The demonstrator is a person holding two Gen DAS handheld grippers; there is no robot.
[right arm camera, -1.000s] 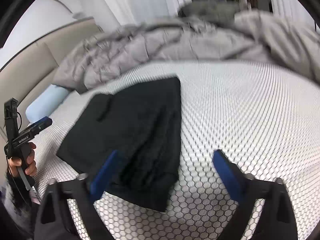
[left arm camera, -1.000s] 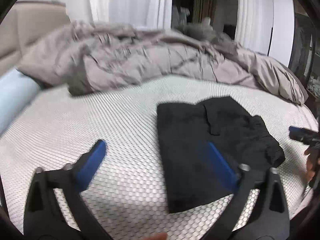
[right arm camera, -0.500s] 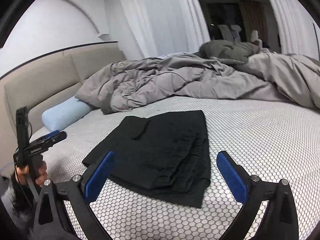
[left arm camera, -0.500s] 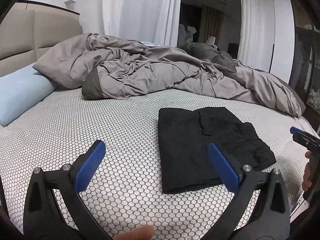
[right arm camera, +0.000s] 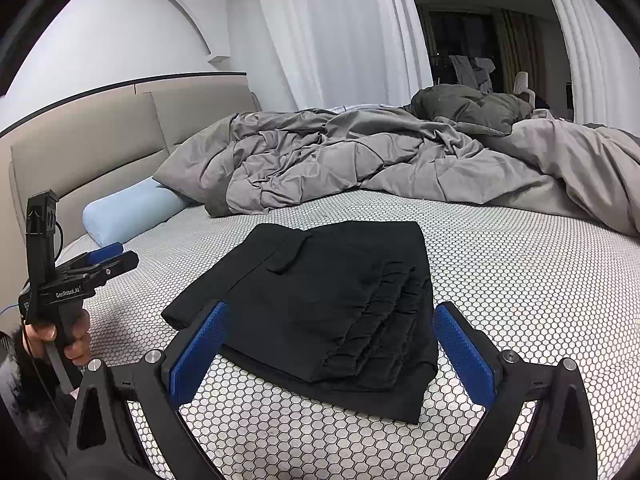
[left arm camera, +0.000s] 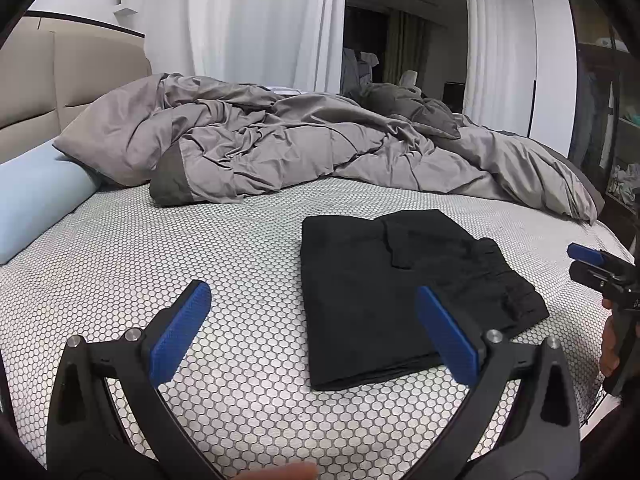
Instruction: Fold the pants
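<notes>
Black pants (left arm camera: pixel 392 292) lie folded into a flat rectangle on the honeycomb-patterned bed cover (left arm camera: pixel 200 248); in the right wrist view the pants (right arm camera: pixel 320 300) show a ruffled waistband facing me. My left gripper (left arm camera: pixel 316 320) hovers open in front of the pants and slightly left, holding nothing. My right gripper (right arm camera: pixel 328 340) is open too, raised just before the near edge of the pants, empty. Each gripper appears in the other's view: the right one (left arm camera: pixel 596 268) at the right edge, the left one (right arm camera: pixel 96 264) at the left, held by a hand.
A rumpled grey duvet (left arm camera: pixel 300 148) fills the far half of the bed. A light blue pillow (left arm camera: pixel 36 196) lies at the left by the beige headboard (right arm camera: pixel 100 148). White curtains (left arm camera: pixel 248 20) hang behind. The bed's edge (left arm camera: pixel 608 240) runs at the right.
Both grippers have pulled back and tilted up from the pants, so the room and duvet show more. The pants lie as before; both grippers stay open.
</notes>
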